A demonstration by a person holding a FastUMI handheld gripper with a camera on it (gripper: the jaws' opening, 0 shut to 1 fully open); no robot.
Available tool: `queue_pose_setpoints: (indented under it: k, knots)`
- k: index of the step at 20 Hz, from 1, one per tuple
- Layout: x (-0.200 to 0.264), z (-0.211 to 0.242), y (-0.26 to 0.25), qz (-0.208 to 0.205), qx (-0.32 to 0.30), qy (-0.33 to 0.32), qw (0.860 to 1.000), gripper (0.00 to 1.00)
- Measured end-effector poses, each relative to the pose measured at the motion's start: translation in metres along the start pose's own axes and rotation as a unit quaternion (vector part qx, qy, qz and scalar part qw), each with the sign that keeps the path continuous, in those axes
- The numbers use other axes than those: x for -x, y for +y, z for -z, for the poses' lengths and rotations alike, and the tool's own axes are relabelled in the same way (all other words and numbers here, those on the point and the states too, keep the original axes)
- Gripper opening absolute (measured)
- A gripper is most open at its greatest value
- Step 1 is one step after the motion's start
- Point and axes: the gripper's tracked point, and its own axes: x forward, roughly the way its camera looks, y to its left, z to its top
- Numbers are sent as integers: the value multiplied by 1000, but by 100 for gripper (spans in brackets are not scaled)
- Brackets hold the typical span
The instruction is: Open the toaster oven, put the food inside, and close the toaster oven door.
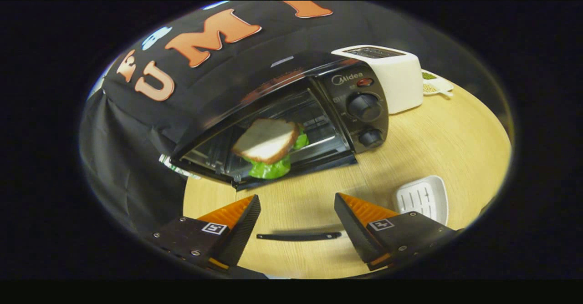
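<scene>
The black toaster oven (291,113) stands on the round wooden table (437,144), and its door is swung down open. The door's black handle (298,236) lies low between my fingers. A sandwich (268,147) of white bread and green lettuce rests tilted in the oven's mouth, at the front of the rack. My gripper (297,199) is a short way back from the oven, open, with nothing between its fingers. The sandwich is beyond the fingertips and apart from them.
A white slot toaster (391,78) stands right of the oven. Behind it is a small white dish (436,85) with green bits. An empty white ribbed dish (423,198) lies near my right finger. Black cloth hangs behind and left of the oven.
</scene>
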Motion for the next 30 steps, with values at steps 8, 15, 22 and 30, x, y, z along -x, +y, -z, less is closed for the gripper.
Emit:
queue_pose_setpoints:
  k: [8,15,22,30]
  knots:
    - [23,91,-22,17,125,105,986,97]
    - [-10,111,-50,72,153,135,976,97]
    - [-24,105,-43,101,226,128,960,92]
    - [-4,83,-24,75,231,96,965,94]
